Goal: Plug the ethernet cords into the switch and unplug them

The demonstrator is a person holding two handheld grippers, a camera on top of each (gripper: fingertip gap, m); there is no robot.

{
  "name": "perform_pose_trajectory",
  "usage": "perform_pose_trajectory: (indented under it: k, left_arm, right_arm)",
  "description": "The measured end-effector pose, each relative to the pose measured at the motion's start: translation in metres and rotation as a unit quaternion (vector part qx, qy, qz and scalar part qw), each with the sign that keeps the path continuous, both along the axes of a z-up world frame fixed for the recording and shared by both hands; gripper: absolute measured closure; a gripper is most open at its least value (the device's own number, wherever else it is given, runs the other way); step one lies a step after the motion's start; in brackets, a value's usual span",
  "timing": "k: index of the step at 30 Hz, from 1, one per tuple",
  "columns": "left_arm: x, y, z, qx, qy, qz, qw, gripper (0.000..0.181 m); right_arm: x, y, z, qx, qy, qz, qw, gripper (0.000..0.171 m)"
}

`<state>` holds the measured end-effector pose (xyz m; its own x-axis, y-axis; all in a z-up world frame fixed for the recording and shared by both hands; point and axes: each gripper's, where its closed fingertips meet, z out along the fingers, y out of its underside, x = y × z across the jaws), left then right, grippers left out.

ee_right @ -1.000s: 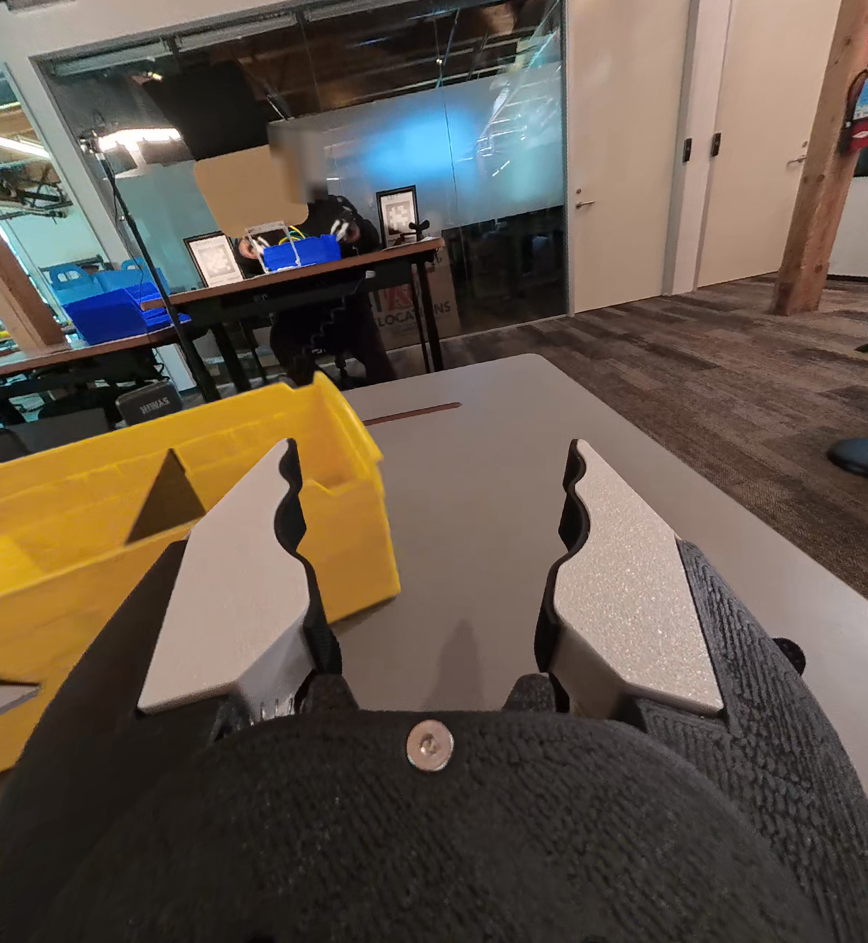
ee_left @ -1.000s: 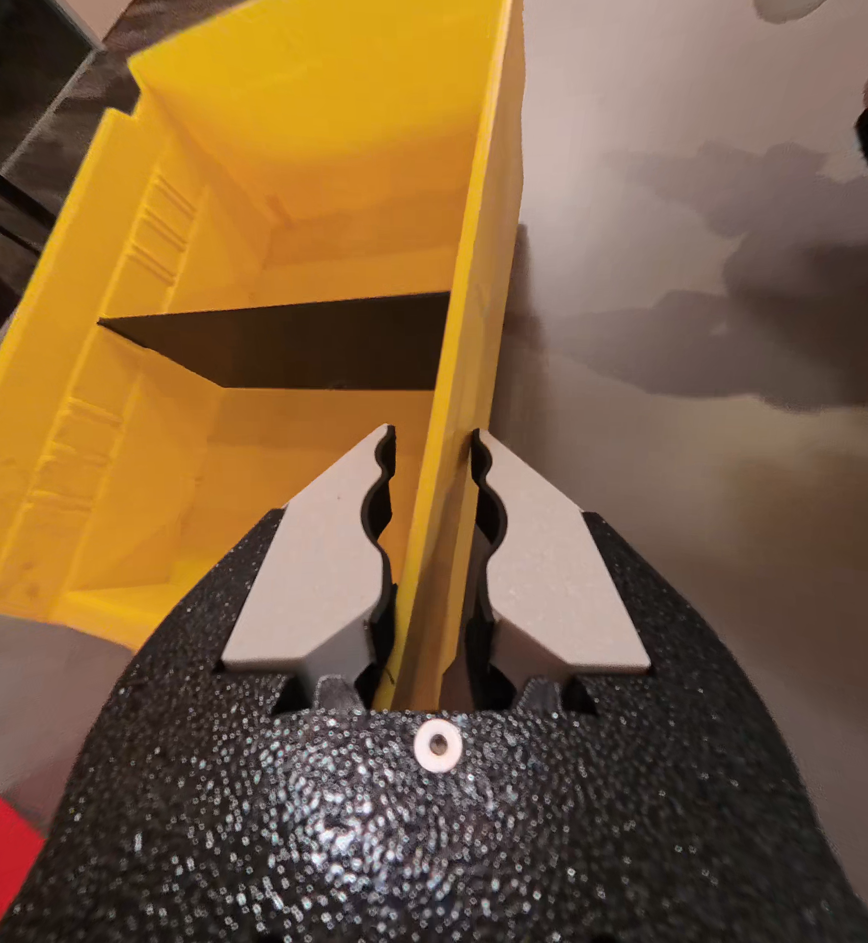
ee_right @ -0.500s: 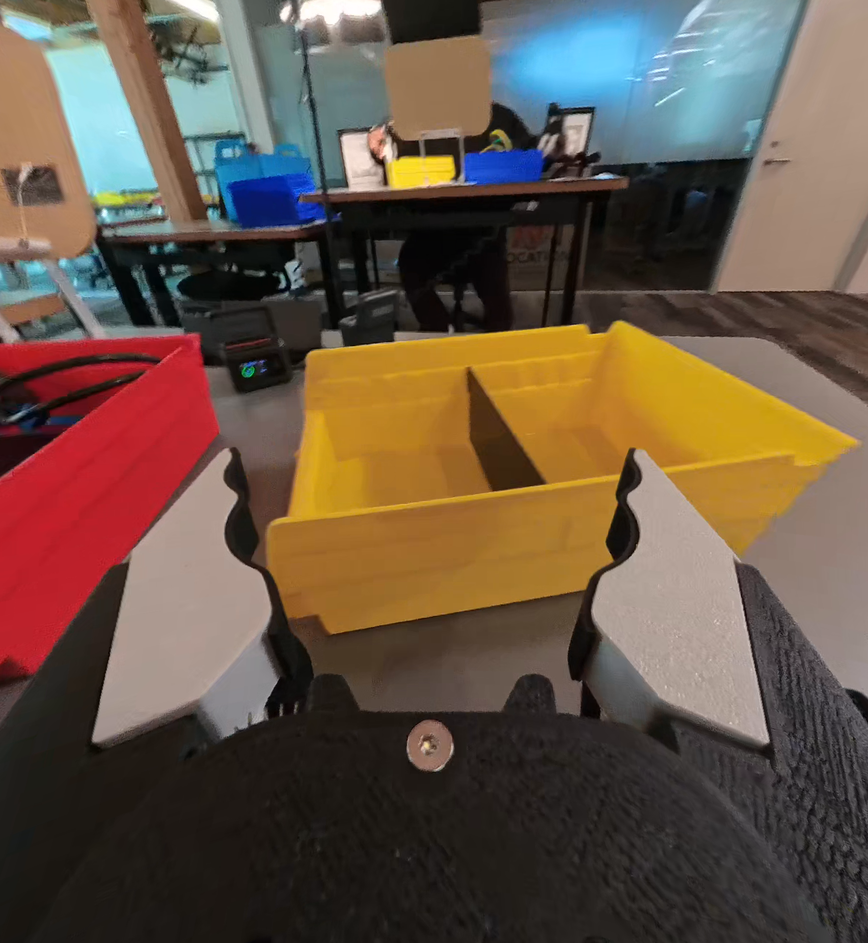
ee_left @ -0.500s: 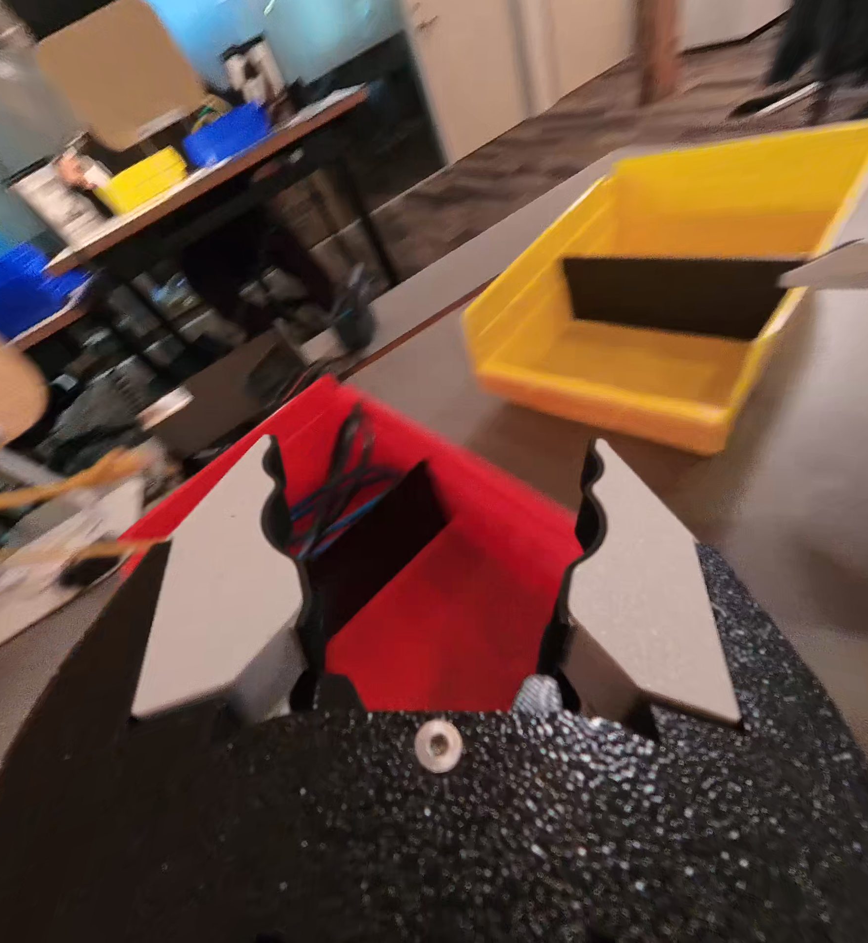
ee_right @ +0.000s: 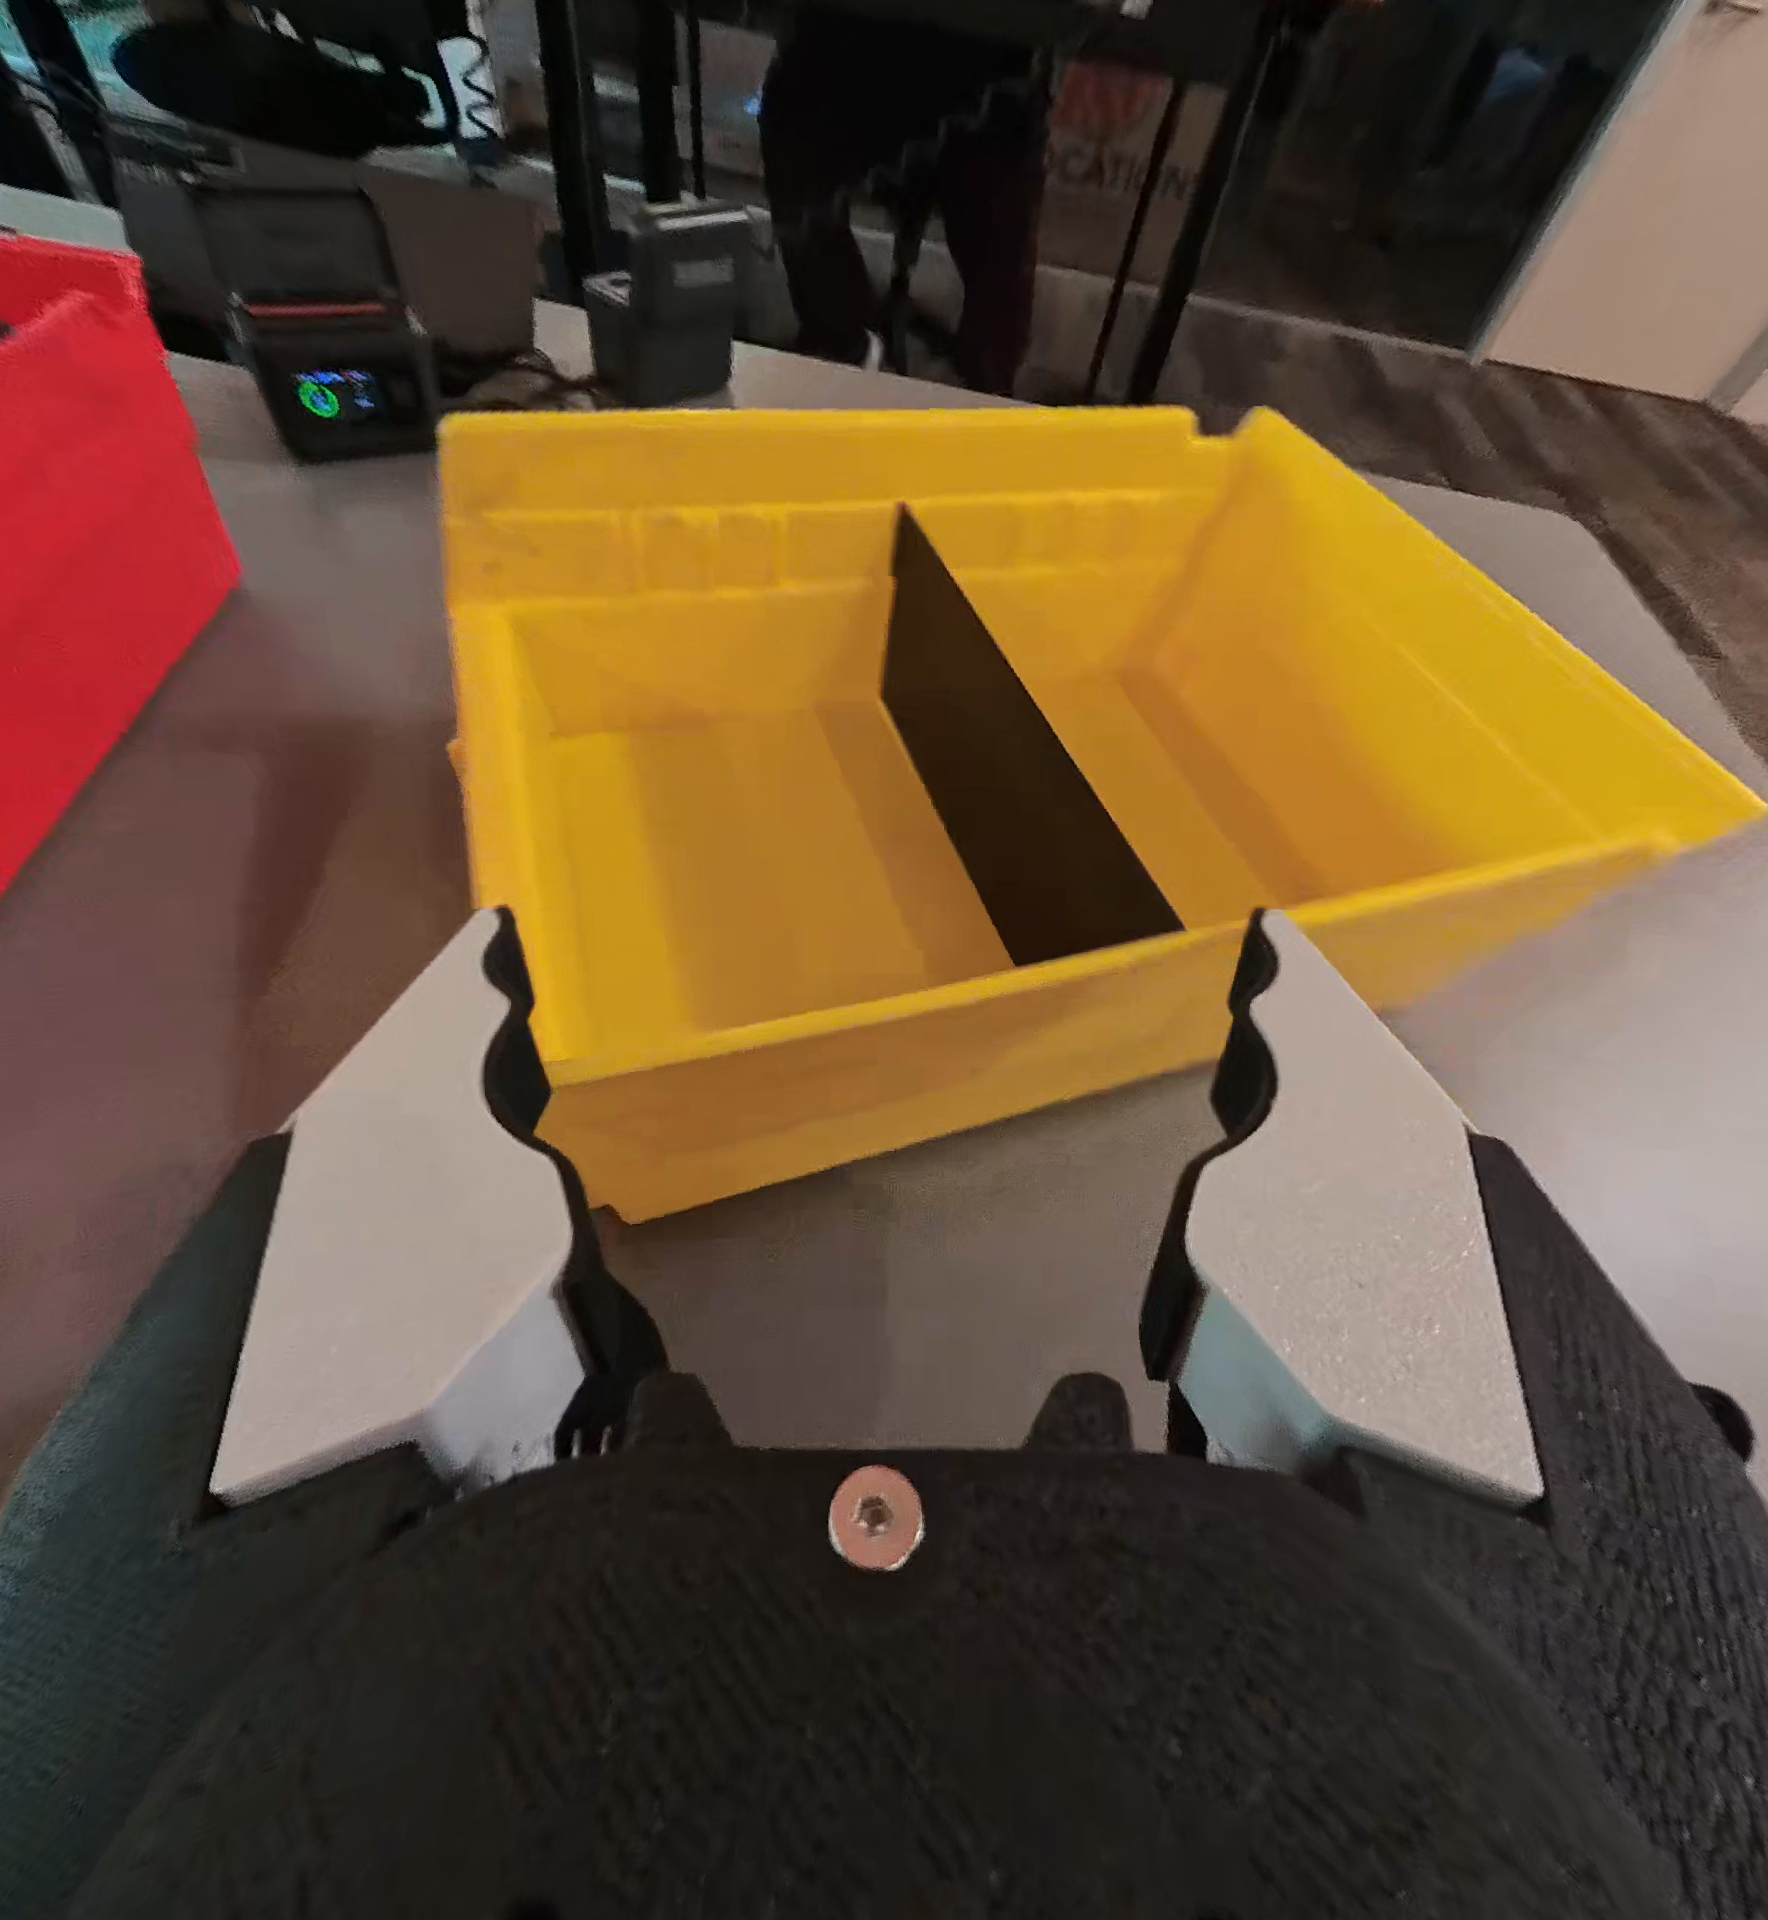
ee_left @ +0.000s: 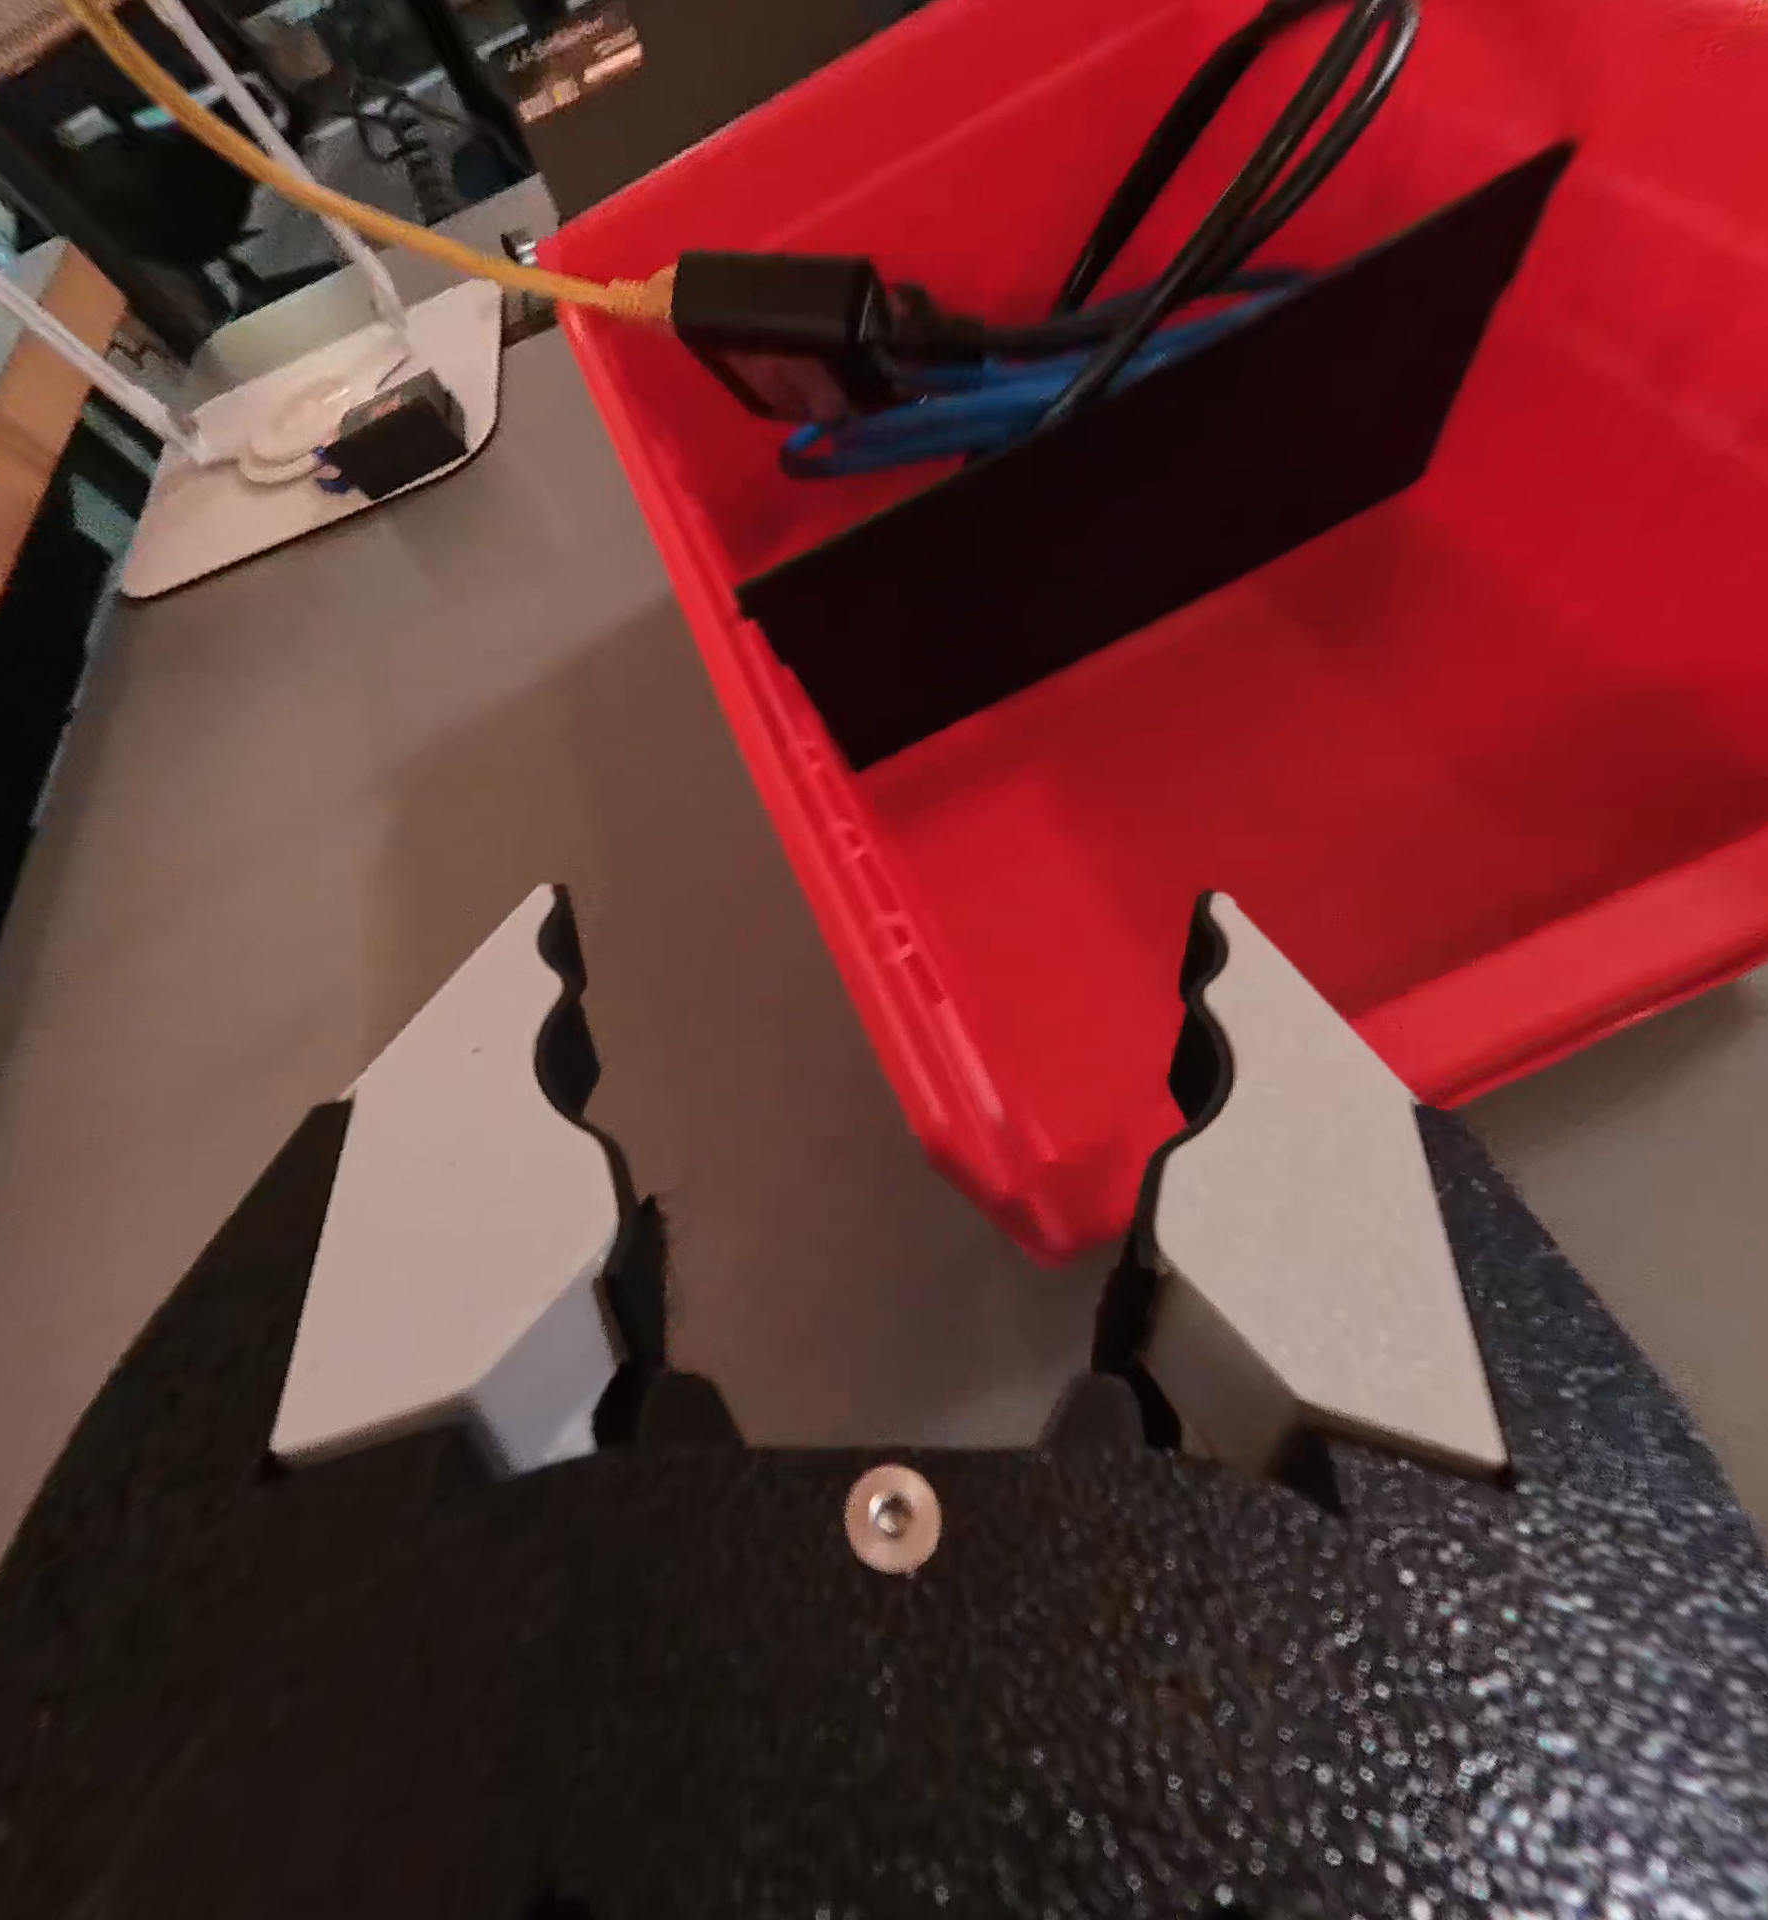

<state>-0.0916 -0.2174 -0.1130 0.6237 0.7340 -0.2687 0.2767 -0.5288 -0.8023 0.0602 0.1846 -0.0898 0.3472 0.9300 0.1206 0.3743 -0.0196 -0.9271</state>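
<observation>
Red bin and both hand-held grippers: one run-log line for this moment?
left hand-held gripper: open, empty | right hand-held gripper: open, empty | red bin: switch, cords behind divider | yellow bin: empty

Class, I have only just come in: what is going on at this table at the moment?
A person holds two grippers, both open and holding nothing. The left gripper hovers at the near corner of a red bin, whose far compartment, behind a black divider, holds a small black switch with black and blue cords. The right gripper faces an empty yellow bin. Nothing has been picked up yet.
</observation>
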Motion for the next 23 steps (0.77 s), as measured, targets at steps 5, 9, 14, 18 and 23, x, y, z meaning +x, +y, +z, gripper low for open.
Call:
perform_pose_trajectory:
  k: [5,9,14,18,23]
  left_arm:
    - [-0.007,-0.01,-0.012,0.029,-0.029,0.007,0.999,0.08]
    - [-0.01,-0.005,-0.009,0.059,-0.044,-0.015,0.997,0.11]
    - [-0.018,-0.005,-0.012,0.035,-0.059,-0.046,0.997,0.148]
    - [-0.032,-0.01,-0.015,0.001,-0.059,-0.041,0.997,0.16]
    - [-0.046,-0.016,-0.016,0.018,-0.072,-0.023,0.997,0.174]
  right_arm:
    - [0.05,0.065,-0.008,-0.047,-0.038,-0.076,0.995,0.071]
    - [0.077,0.112,-0.014,-0.096,-0.054,-0.115,0.987,0.106]
    - [0.09,0.158,-0.02,-0.133,-0.093,-0.153,0.975,0.109]
    - [0.074,0.16,-0.037,-0.191,-0.159,-0.093,0.964,0.135]
    - [0.063,0.17,-0.041,-0.142,-0.222,-0.05,0.963,0.166]
